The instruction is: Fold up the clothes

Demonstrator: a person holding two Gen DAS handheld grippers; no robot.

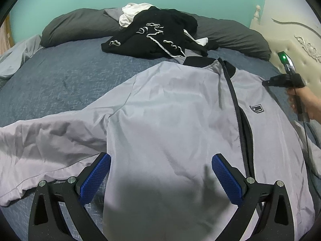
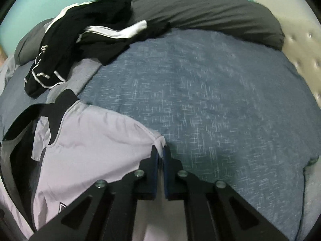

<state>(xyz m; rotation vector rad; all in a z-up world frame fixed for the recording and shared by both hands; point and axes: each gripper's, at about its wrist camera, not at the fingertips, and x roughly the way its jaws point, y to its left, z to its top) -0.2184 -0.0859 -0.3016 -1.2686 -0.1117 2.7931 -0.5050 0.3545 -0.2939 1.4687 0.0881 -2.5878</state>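
A light grey zip jacket [image 1: 170, 110] with a black collar lies front up and spread out on the blue bed sheet [image 1: 60, 80], one sleeve stretched to the left. My left gripper [image 1: 160, 164] is open, its blue pads either side of the jacket's lower body, above the cloth. My right gripper [image 2: 160, 154] is shut on the jacket's shoulder edge [image 2: 158, 138]. It also shows in the left wrist view [image 1: 266, 83], at the jacket's right shoulder, held by a hand.
A pile of black and white clothes [image 1: 156, 34] lies beyond the collar, in front of dark grey pillows [image 1: 230, 32]. A cream padded headboard [image 1: 297, 40] stands at the right. A pale sheet [image 1: 12, 56] bunches at the left edge.
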